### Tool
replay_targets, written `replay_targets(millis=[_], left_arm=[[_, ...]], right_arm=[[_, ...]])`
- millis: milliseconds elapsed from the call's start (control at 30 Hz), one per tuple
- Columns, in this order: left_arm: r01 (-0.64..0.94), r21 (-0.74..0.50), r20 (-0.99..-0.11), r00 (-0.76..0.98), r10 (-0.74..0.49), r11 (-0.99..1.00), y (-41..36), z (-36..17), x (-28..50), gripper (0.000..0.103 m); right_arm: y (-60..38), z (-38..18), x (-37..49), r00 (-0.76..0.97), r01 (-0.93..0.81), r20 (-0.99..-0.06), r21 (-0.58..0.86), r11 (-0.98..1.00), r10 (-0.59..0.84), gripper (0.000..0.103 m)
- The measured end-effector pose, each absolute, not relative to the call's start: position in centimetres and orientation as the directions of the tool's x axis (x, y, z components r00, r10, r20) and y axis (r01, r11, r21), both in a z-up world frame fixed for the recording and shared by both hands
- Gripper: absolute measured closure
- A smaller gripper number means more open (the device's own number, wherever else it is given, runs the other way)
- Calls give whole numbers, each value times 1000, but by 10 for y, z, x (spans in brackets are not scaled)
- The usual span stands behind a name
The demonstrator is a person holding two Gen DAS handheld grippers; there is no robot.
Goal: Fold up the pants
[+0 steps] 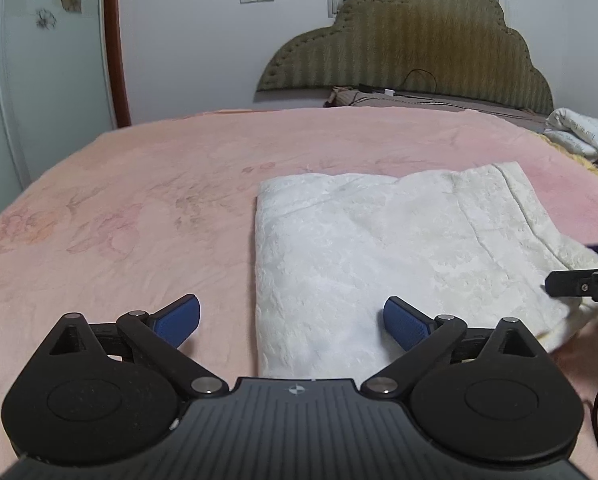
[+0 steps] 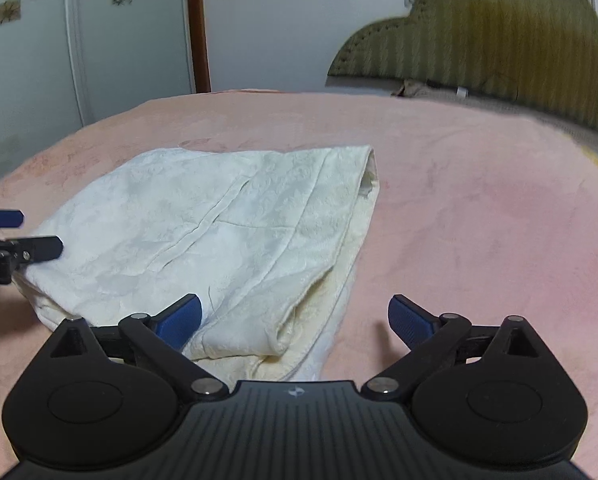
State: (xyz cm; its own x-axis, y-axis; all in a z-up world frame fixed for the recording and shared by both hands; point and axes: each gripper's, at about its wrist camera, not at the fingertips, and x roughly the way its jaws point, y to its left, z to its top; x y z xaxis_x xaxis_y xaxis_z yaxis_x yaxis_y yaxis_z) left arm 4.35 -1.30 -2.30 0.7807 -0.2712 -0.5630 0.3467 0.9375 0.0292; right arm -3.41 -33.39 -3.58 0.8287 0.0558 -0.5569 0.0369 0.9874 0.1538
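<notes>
Both grippers stand with fingers spread wide and empty: the left gripper (image 1: 291, 322) straddles the near left corner of the white pants (image 1: 383, 256), and the right gripper (image 2: 295, 322) straddles the near right edge. The pants lie folded on the pink bed cover (image 1: 139, 200), so the step in hand is judged a further fold or a final tidy. If folding again, grip all layers at each near corner and carry both corners evenly toward the far edge.

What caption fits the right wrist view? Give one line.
Open right gripper over folded white textured pants on pink bedspread.
</notes>
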Motion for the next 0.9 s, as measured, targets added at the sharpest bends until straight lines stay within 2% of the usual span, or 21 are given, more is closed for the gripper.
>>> replay_targets(millis=[167, 267, 333, 367, 433, 500, 633, 700, 767, 800, 867, 900], left_arm=[[358, -137, -605, 708, -364, 924, 4, -17, 86, 7], [390, -282, -626, 618, -476, 877, 12, -21, 112, 7], [387, -367, -629, 566, -532, 846, 18, -27, 127, 7], [384, -401, -628, 546, -555, 832, 20, -31, 134, 7], [373, -456, -627, 510, -589, 808, 22, -39, 145, 6], [383, -484, -616, 489, -617, 787, 19, -46, 153, 6], [440, -431, -630, 480, -611, 788, 3, -46, 153, 6], [462, -382, -645, 488, -589, 801, -3, -45, 148, 17], [463, -329, -650, 521, -553, 823, -7, -44, 141, 38], [460, -322, -645, 533, -547, 827, -6, -44, 138, 43], [433, -323, -631, 564, -533, 841, 0, -42, 134, 66], [423, -330, -624, 573, -531, 844, 2, -41, 132, 69]], right_arm=[[-363, -38, -25, 827, 66, -547, 318, 946, 126, 3], [-379, -45, -15, 815, 28, -531, 437, 899, 232, 5], [-382, -49, -10, 807, 6, -525, 466, 885, 271, 18], [-382, -49, -7, 804, -7, -522, 468, 884, 283, 21], [-383, -50, 0, 799, -28, -518, 477, 878, 307, 37], [-386, -50, 8, 796, -25, -512, 506, 862, 323, 43], [-389, -53, 20, 798, -15, -499, 543, 840, 337, 51], [-385, -52, 20, 802, -15, -498, 537, 844, 331, 54], [-380, -50, 15, 810, -21, -496, 510, 860, 313, 57], [-377, -49, 12, 817, -29, -488, 498, 867, 308, 61], [-376, -49, 6, 829, -37, -472, 489, 871, 300, 65], [-376, -49, 5, 835, -36, -465, 489, 872, 295, 68]])
